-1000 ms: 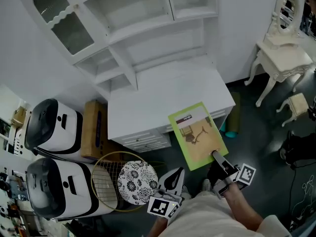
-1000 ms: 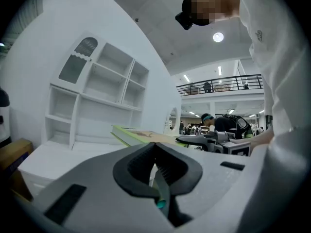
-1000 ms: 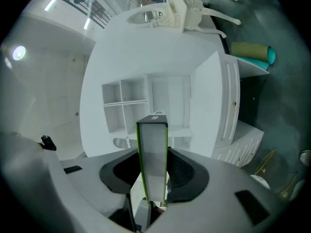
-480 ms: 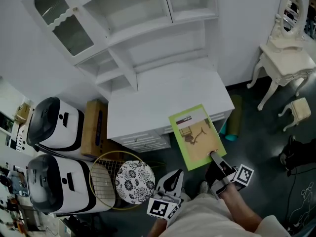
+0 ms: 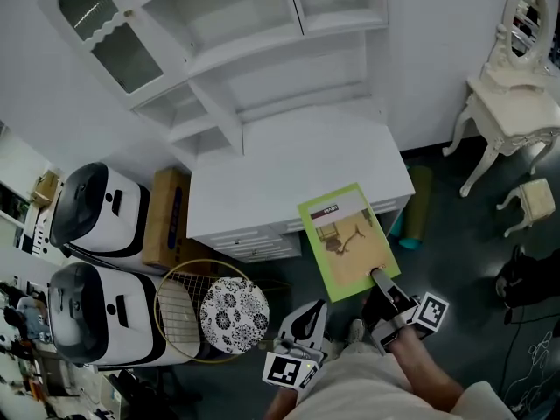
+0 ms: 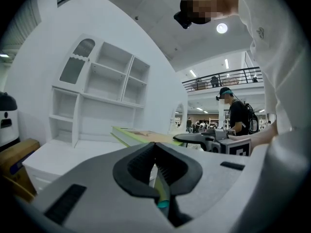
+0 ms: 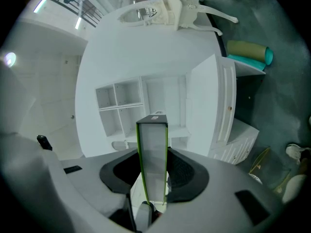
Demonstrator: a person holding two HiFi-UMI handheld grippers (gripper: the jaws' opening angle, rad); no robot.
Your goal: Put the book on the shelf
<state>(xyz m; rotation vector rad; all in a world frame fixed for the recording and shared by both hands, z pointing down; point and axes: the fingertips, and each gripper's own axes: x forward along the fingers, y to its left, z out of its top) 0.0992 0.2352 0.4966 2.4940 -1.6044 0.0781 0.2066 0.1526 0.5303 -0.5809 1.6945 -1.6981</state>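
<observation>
A thin book [image 5: 348,239] with a green border and tan cover hangs level over the front right corner of the white desk [image 5: 280,169]. My right gripper [image 5: 382,278] is shut on its near edge. In the right gripper view the book [image 7: 152,135] stands edge-on between the jaws of the right gripper [image 7: 153,154], pointing at the white shelf unit [image 7: 131,106]. The shelf unit [image 5: 254,51] rises behind the desk with bare compartments. My left gripper [image 5: 311,315] sits low, near the person's body, shut with nothing in it [image 6: 155,147]. From there the book [image 6: 141,136] shows to the right.
Two white and black appliances [image 5: 96,217] [image 5: 96,318] and a cardboard box [image 5: 166,221] stand left of the desk. A racket [image 5: 184,309] and patterned round disc [image 5: 234,315] lie below. Rolled mats [image 5: 413,208], a white dressing table [image 5: 516,103] and stool [image 5: 534,201] are on the right.
The head view has drifted a little. The book and both grippers keep nearly the same places.
</observation>
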